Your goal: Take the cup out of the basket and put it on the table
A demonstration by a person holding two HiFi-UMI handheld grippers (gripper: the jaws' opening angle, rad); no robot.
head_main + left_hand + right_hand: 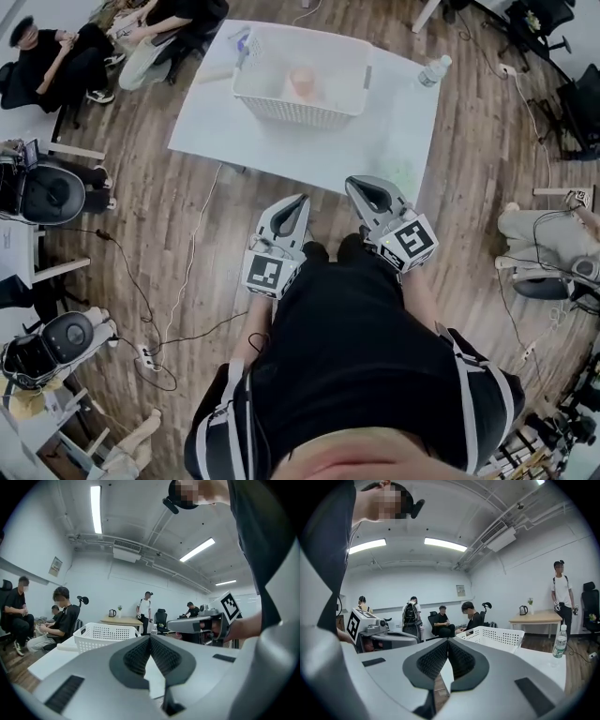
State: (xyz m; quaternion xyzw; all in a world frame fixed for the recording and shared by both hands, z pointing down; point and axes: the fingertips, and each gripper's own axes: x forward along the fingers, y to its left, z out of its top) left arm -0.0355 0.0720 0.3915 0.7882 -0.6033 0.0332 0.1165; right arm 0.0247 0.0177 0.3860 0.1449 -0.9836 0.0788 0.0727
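Inventory from my remote station, places read off the head view.

1. Left gripper: I hold it low in front of my torso, its nose aimed toward 1 o'clock. In its own view I see the two ribbed pads meeting at the tip. The jaws are fully closed, and there is nothing between them.

2. Right gripper: I hold it just beside the left one, its nose aimed toward 11 o'clock. Its own view shows the pads pressed together, with nothing gripped.

3. Table: white top, at my 12 o'clock. Its near edge lies just beyond both gripper tips, and neither gripper touches it.

4. Basket: white, perforated walls, standing on the far half of the table at 12 o'clock. It also shows in the left gripper view and the right gripper view.

5. Cup: pale orange, upright inside the basket near its middle and well apart from both grippers. The basket wall hides it in both gripper views.

6. Bottle: clear plastic, upright on the table's far corner, at 3 o'clock from the basket.

7. Seated people: at 10 to 11 o'clock, off the table, on the wooden floor.
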